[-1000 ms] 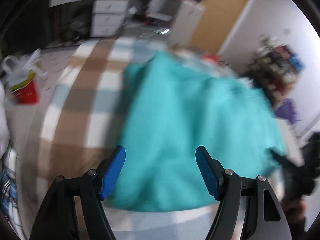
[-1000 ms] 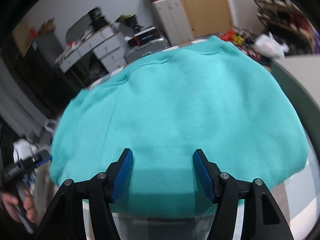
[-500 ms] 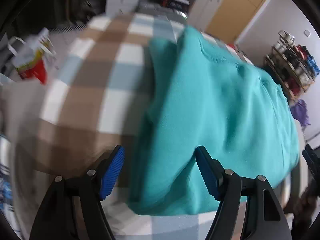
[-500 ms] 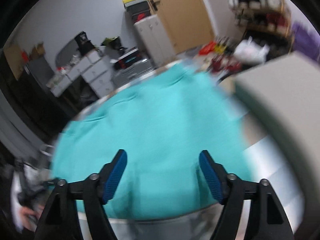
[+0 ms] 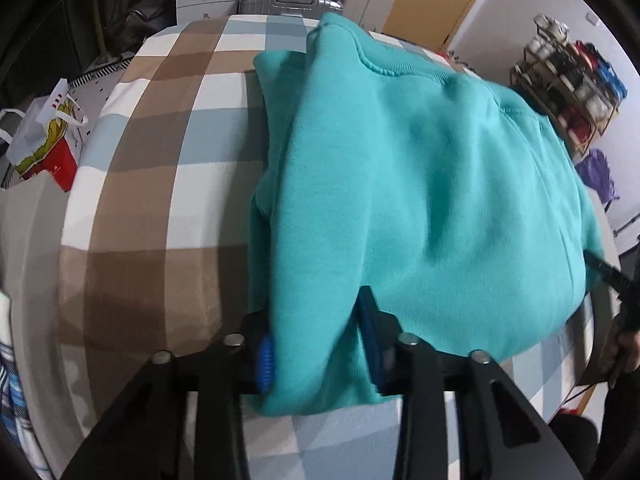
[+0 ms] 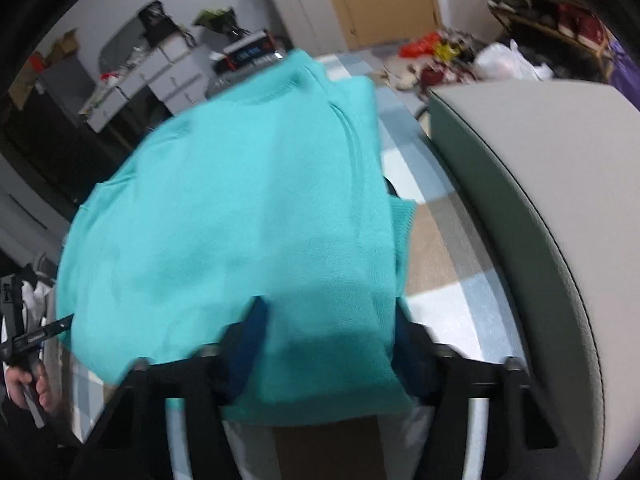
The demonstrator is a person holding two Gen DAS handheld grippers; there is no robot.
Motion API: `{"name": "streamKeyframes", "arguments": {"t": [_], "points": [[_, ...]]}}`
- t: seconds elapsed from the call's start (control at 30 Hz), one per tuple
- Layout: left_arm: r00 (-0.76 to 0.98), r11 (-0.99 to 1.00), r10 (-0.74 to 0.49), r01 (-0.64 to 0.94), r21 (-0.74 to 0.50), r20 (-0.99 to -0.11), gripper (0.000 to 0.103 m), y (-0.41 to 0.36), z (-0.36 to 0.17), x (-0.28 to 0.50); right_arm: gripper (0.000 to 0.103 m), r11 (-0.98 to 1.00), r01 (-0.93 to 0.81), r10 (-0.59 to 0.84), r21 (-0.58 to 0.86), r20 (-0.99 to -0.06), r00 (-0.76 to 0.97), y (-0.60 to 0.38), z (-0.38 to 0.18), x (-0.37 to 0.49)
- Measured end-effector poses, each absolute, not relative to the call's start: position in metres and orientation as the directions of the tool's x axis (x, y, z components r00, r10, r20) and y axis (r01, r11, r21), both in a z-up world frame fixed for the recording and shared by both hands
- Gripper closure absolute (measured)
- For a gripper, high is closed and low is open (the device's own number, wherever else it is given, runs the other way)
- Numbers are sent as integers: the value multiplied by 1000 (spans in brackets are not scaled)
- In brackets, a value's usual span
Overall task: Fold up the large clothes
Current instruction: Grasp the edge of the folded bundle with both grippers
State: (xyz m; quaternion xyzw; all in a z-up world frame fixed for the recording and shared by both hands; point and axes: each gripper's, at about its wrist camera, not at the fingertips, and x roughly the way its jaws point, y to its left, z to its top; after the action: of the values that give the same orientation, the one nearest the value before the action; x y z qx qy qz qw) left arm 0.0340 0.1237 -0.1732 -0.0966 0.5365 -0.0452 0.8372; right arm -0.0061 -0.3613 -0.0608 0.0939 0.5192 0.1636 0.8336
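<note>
While the folded teal fleece sweatshirt (image 5: 420, 200) is lying on the brown, white and pale-blue checked bedcover (image 5: 152, 152), the left gripper (image 5: 316, 344) is reaching over its near left corner. Its two blue-padded fingers (image 5: 265, 364) are standing partly apart with a thick bunch of the teal fabric filling the gap between them; both pads are touching the cloth, though whether they are pressing it tight cannot be told. The sweatshirt's layered left edge is running away from this gripper toward a silver hard-shell suitcase (image 5: 276, 0) beyond the bed.

The right gripper (image 6: 328, 344) is sitting at the near right corner of the same garment (image 6: 240, 208), in a blurred view. Its dark blue fingers (image 6: 250, 340) are spread fairly wide, with the folded hem lying between them and covering their tips, so a firm clamp cannot be confirmed. A grey padded bed frame edge (image 6: 540, 208) is curving along the right of this corner.
</note>
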Motion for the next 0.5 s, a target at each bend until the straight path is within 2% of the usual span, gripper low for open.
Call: {"name": "streamKeyframes", "arguments": {"t": [0.03,0.1,0.37,0.5], "points": [[419,978,-172,-32,-204,-891,77,120,-174,33,78,923,-194,384,332,-824,417,-361,-57,-9],[413,984,-151,-22,-175,-898,78,115,-179,29,82,914,-234,401,331,-823,403,-362,-49,-17],[327,983,-181,36,-179,-927,78,107,-195,-26,83,875,-326,453,358,-842,293,-379,-38,-76],[285,966,-242,-20,-259,-927,78,117,-189,-34,81,848,-373,470,377,-860,199,-389,-38,-103]]}}
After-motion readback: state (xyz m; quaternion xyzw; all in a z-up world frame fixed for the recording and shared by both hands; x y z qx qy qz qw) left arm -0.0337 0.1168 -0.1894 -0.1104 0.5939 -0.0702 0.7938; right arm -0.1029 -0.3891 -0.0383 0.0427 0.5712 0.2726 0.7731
